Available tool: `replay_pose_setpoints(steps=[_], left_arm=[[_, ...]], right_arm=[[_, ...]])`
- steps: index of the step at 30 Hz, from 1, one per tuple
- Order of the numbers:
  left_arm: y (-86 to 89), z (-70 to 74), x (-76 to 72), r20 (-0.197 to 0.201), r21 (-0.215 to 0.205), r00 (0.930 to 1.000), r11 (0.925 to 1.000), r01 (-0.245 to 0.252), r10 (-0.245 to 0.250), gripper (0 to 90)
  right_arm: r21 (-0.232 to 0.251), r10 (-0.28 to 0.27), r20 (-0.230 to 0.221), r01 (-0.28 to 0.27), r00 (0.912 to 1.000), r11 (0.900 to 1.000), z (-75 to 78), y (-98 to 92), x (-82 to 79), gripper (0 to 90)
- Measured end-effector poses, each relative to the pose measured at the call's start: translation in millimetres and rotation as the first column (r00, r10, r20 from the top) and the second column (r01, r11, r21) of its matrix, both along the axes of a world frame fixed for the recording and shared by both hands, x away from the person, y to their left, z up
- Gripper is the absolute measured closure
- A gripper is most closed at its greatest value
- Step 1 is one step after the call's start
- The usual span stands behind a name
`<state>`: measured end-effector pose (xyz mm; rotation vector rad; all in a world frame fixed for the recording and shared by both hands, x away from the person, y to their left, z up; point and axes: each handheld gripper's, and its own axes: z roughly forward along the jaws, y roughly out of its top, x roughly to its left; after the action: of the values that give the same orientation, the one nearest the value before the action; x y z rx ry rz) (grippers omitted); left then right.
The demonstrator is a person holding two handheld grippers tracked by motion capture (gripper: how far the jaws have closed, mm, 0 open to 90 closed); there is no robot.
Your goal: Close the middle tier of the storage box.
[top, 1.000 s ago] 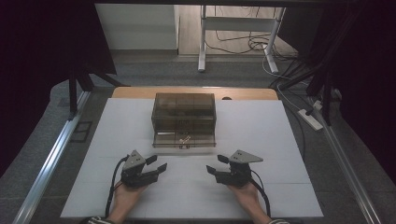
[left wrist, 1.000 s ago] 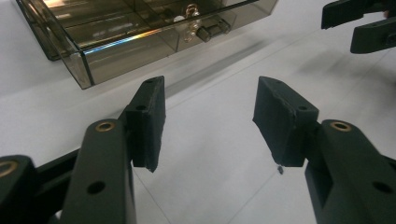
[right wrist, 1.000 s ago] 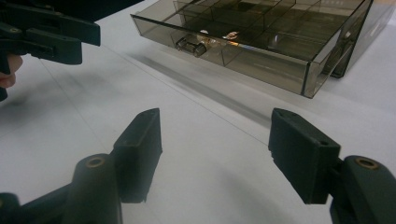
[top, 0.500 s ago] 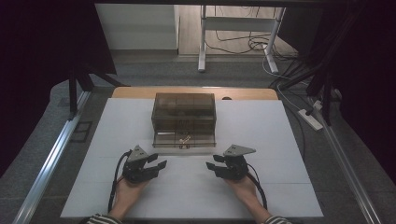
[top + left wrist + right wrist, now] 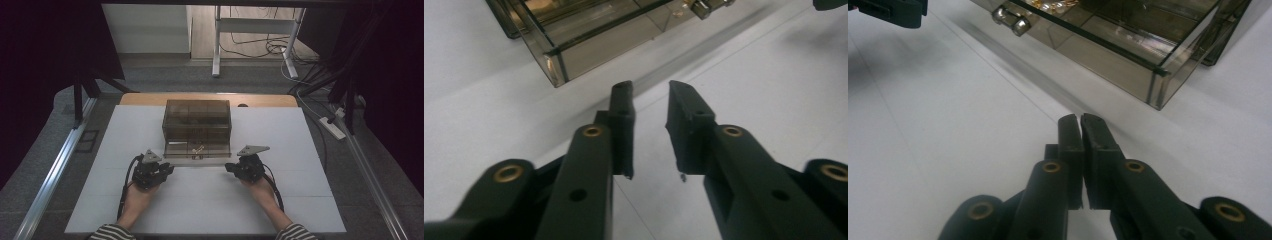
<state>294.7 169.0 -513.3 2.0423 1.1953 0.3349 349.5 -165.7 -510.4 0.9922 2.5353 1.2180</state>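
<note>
A smoky see-through drawer box [image 5: 196,117] stands mid-table, its bottom drawer [image 5: 175,148] pulled out toward me, with a metal knob [image 5: 196,155] and small gold items inside. My left gripper [image 5: 168,169] rests on the white table left of the drawer front. Its jaws have just been closing and still stand apart with nothing between them [image 5: 650,90]. My right gripper [image 5: 229,167] sits to the right of the drawer. Its jaws have just been closing and now meet on nothing [image 5: 1080,120]. The drawer's corner [image 5: 1155,82] lies just beyond them.
The white table top [image 5: 210,200] carries both hands. A wooden edge [image 5: 150,98] shows behind the box. A metal rail [image 5: 55,170] runs along the left, and a power strip [image 5: 332,127] and cables lie on the floor at right.
Both hands have slid away from me toward the box's open drawer. Both pairs of jaws have narrowed, the right pair until they meet.
</note>
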Motion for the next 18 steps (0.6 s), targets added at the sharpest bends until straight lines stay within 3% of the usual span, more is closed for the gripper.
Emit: replay_pose_setpoints(steps=[8,18], left_arm=[[5.9,-1.2,15.8,-0.03,-0.004,0.9986,0.9991,-0.043,0.043,88.1],[9.7,-3.0,26.1,-0.057,-0.016,0.9965,0.9979,-0.063,0.062,88.8]], right_arm=[[-0.025,-0.031,-0.026,0.03,0.9992,0.999,2.6,-1.1,15.6,89.4],[-0.058,-0.043,-0.047,0.04,0.998,0.998,6.8,4.1,27.1,89.4]])
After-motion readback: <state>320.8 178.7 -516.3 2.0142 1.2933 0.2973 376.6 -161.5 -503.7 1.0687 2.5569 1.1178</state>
